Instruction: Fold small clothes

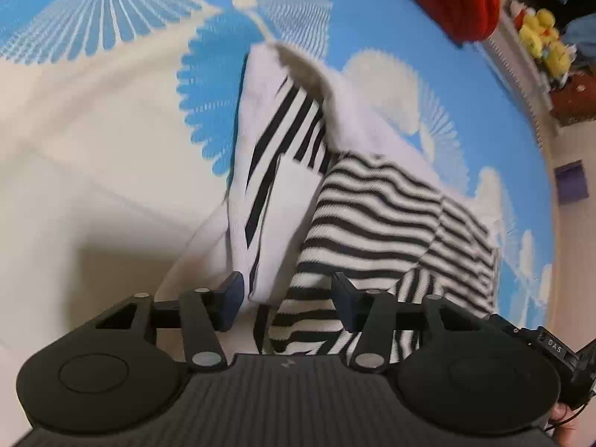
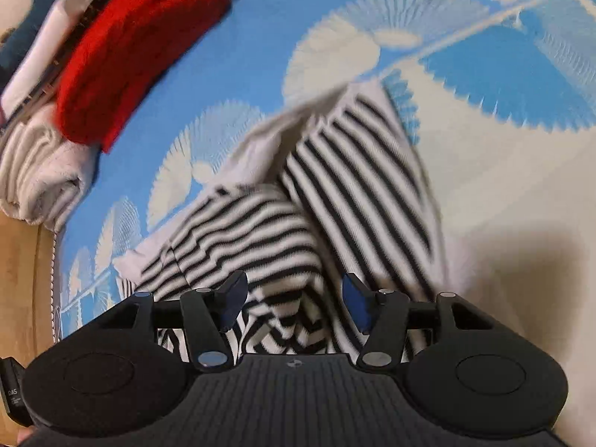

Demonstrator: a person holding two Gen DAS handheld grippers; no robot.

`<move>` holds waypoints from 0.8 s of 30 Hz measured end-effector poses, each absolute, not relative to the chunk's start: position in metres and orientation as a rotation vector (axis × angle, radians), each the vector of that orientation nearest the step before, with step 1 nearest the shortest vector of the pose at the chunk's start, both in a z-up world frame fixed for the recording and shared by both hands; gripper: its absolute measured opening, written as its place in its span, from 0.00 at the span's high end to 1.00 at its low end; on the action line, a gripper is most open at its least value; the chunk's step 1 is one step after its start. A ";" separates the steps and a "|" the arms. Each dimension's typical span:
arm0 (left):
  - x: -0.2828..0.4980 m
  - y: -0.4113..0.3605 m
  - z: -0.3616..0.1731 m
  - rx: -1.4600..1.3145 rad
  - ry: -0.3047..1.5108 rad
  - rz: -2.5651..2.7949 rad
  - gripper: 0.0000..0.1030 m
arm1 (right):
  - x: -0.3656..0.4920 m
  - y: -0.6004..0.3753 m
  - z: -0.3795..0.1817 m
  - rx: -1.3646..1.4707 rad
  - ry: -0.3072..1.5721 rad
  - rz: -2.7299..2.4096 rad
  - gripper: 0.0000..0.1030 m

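A small black-and-white striped garment lies bunched on a blue and cream patterned blanket. A white part with a few long black stripes rises to a peak. My left gripper is open, its fingers on either side of the garment's near edge. In the right wrist view the same garment lies crumpled, and my right gripper is open with the striped cloth between its fingers. Whether either gripper touches the cloth, I cannot tell.
A red knitted item and a folded cream garment lie at the blanket's far edge, on top of other clothes. Yellow soft toys sit on a shelf beyond the bed. The bed's edge is at the left.
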State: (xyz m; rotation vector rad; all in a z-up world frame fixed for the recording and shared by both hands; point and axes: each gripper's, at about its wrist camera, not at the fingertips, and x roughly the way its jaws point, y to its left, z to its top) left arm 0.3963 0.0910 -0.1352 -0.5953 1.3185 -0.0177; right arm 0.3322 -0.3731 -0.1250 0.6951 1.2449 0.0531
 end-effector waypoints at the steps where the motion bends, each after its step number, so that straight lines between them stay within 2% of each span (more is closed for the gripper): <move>1: 0.397 0.090 -0.137 -0.588 1.319 -0.015 0.79 | 0.333 -0.368 -0.130 0.678 1.266 0.047 0.57; 2: 0.399 0.091 -0.138 -0.587 1.304 -0.005 0.92 | 0.333 -0.365 -0.131 0.681 1.262 0.051 0.85; 3: 0.399 0.092 -0.133 -0.593 1.269 -0.002 0.95 | 0.333 -0.365 -0.127 0.699 1.241 0.052 0.97; 7: 0.397 0.095 -0.100 -0.583 1.068 -0.071 0.96 | 0.329 -0.377 -0.091 0.694 1.079 0.085 0.97; 9: 0.396 0.093 -0.103 -0.548 1.096 -0.072 0.95 | 0.325 -0.386 -0.099 0.614 1.137 0.029 0.97; 12: 0.399 0.086 -0.136 -0.465 1.318 -0.013 0.92 | 0.315 -0.404 -0.142 0.671 1.321 -0.048 0.96; 13: 0.397 0.088 -0.141 -0.448 1.340 0.024 0.84 | 0.314 -0.403 -0.146 0.668 1.343 -0.051 0.88; 14: 0.396 0.090 -0.138 -0.452 1.321 0.046 0.84 | 0.314 -0.401 -0.143 0.648 1.341 -0.056 0.78; 16: 0.396 0.090 -0.119 -0.436 1.239 0.048 0.84 | 0.317 -0.395 -0.123 0.572 1.291 -0.052 0.67; 18: 0.392 0.084 -0.094 -0.391 1.114 0.004 0.84 | 0.318 -0.387 -0.094 0.472 1.166 -0.032 0.67; 20: 0.388 0.074 -0.082 -0.401 1.045 -0.082 0.84 | 0.315 -0.377 -0.070 0.390 1.038 0.011 0.60; 22: 0.387 0.064 -0.088 -0.426 1.072 -0.175 0.84 | 0.317 -0.369 -0.064 0.424 0.992 0.107 0.58; 24: 0.390 0.054 -0.112 -0.396 1.194 -0.184 0.84 | 0.323 -0.367 -0.080 0.522 1.049 0.186 0.59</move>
